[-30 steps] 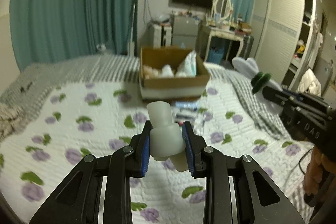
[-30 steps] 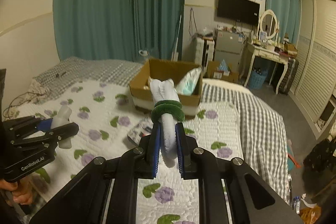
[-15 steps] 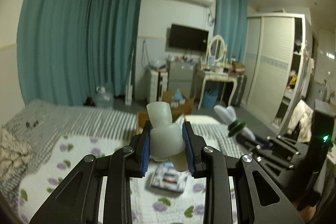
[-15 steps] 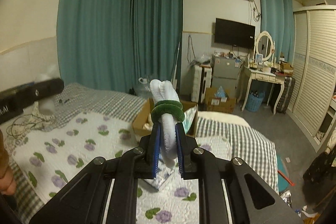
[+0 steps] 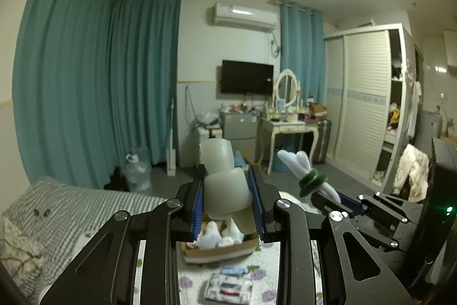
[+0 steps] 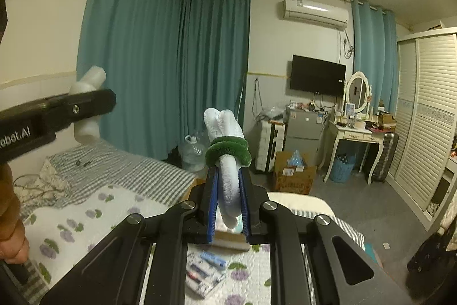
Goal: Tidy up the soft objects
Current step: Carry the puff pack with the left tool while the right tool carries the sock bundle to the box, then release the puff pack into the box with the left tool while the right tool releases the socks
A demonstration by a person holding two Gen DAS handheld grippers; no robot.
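My left gripper (image 5: 228,202) is shut on a pale white soft toy (image 5: 224,185), held high above the bed. My right gripper (image 6: 228,199) is shut on a white plush roll with a green band (image 6: 228,153). In the left wrist view the right gripper and its plush (image 5: 308,176) sit just to the right. In the right wrist view the left gripper (image 6: 57,110) and its toy (image 6: 88,82) are at the left. The cardboard box (image 5: 220,247) with soft white items lies below the left gripper; its edge (image 6: 228,237) shows under the right jaws.
The bed has a floral quilt (image 6: 85,222) and a grey checked blanket (image 6: 128,170). Flat packets (image 5: 228,287) lie on the quilt before the box. A dresser (image 6: 360,133), wardrobe (image 6: 428,133), water jug (image 6: 192,150) and floor box (image 6: 294,173) stand beyond.
Both grippers have risen and tilted upward with their toys still held. The bed and box have dropped to the bottom of both views; ceiling and walls fill the frames.
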